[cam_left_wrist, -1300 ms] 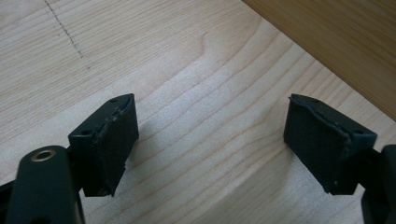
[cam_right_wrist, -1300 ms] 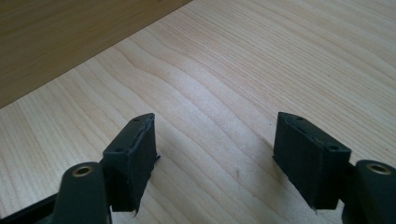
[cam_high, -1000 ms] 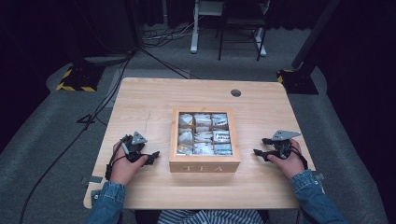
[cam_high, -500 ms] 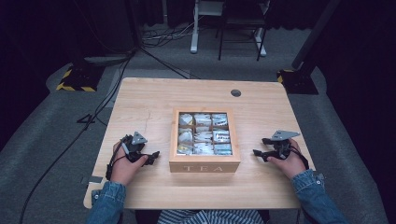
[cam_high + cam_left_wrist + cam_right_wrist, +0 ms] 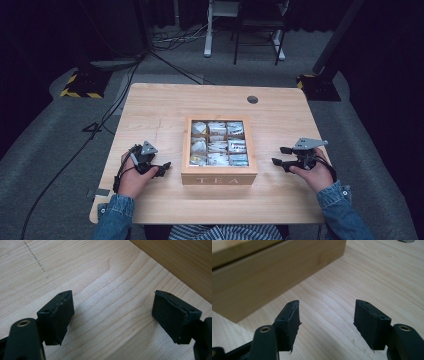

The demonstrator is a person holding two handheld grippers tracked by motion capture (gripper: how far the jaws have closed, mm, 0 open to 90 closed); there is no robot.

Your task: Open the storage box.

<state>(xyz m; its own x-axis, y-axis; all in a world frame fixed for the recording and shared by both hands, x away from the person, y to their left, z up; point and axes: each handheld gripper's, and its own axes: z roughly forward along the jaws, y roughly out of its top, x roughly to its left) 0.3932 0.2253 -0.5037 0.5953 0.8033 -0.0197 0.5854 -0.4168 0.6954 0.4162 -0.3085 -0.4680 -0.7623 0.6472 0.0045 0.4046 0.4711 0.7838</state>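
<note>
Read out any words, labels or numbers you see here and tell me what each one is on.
"TEA": on the front wall of the wooden box in the middle of the table.
The packets in the box's compartments carry print too small and blurred to read.
No other text is legible.

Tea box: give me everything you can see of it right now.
The tea box is a square, light wooden case with TEA lettered on its near side. It sits flat at the middle of the table. From above, a three-by-three grid of compartments shows, holding pale packets. The left tool and right tool flank it, both open, neither touching it.
</note>
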